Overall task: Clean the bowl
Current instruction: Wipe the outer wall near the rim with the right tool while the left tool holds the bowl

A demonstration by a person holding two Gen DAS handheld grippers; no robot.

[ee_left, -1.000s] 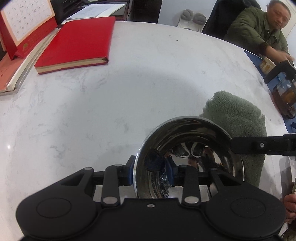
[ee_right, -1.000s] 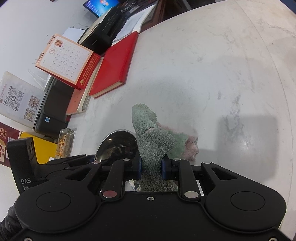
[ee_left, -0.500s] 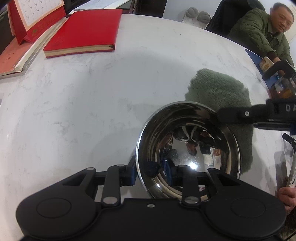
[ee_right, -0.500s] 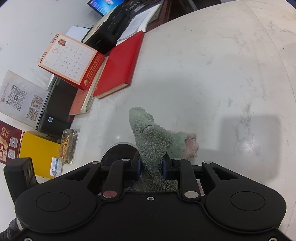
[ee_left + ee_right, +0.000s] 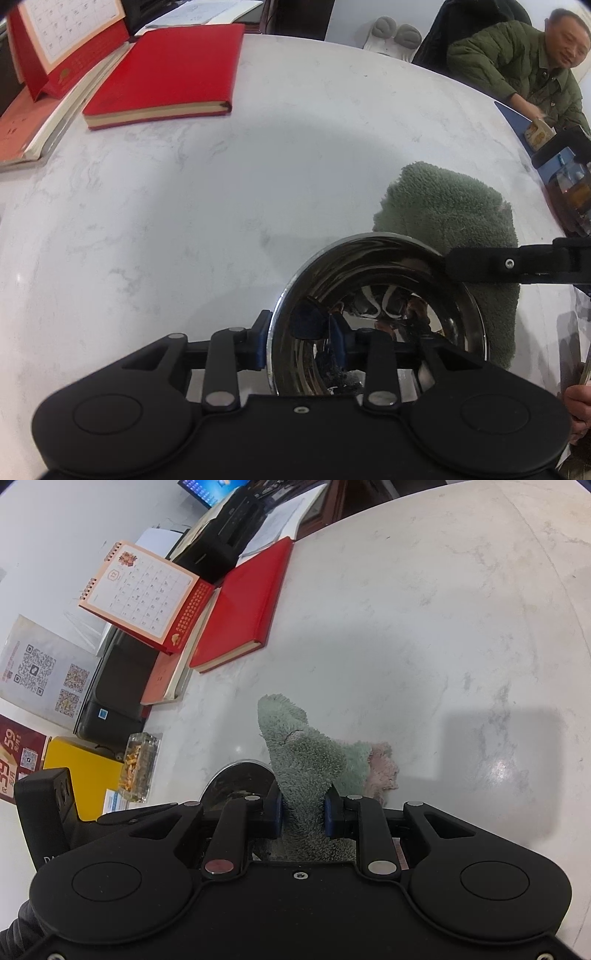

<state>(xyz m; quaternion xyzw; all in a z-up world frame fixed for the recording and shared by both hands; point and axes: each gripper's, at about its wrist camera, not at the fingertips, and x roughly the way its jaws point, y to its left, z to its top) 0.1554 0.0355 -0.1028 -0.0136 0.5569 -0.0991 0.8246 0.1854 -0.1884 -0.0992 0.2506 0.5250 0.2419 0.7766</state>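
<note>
A shiny steel bowl [image 5: 376,295] is tilted toward the left wrist camera, and my left gripper [image 5: 301,341] is shut on its near rim, one finger outside and one inside. Behind the bowl hangs a green fleecy cloth [image 5: 454,218]. In the right wrist view the same green cloth [image 5: 310,760], with a pink patch at its right, is pinched between the pads of my right gripper [image 5: 303,814]. A sliver of the bowl [image 5: 236,781] shows just left of those fingers. The right gripper's black finger [image 5: 517,264] crosses the bowl's far rim.
On the white marble table [image 5: 207,206] lie a red notebook [image 5: 166,74] and a desk calendar [image 5: 144,594] at the far left. A person in a green jacket [image 5: 517,62] sits at the far right. A glass jar [image 5: 138,768] and a yellow box [image 5: 81,775] stand at the left.
The bowl has tipped back toward the left camera after lying flatter half a second ago. The right gripper and cloth have shifted slightly lower against the bowl's far rim.
</note>
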